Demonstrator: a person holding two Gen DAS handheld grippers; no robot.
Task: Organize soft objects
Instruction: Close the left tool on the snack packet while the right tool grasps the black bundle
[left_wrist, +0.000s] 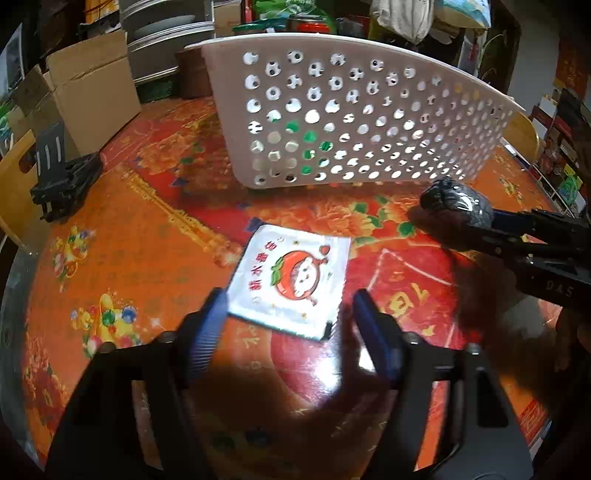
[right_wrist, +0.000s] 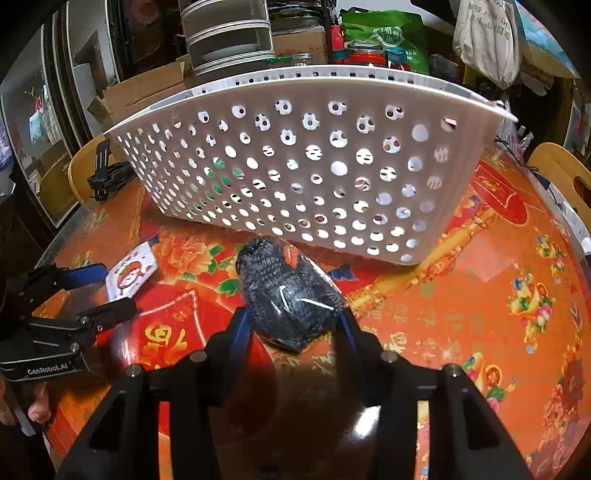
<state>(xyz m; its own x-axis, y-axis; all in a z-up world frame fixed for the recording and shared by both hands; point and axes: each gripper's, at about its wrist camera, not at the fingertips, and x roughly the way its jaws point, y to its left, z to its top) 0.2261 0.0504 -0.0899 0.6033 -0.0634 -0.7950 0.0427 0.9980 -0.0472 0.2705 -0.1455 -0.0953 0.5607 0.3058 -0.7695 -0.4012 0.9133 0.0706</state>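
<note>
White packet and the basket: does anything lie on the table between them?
Nothing. In the left wrist view, only bare patterned tablecloth runs from the white packet to the basket. The wrapped dark bundle sits off to the side.

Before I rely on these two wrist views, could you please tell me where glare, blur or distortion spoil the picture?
Left wrist view: fisheye bends the white basket rim, the left tongs are soft with blur, and glare whitens the glossy tablecloth just beyond them. Right wrist view: bright streaks glint on the wrapped dark bundle in the right tongs; the frame corners are black.
</note>
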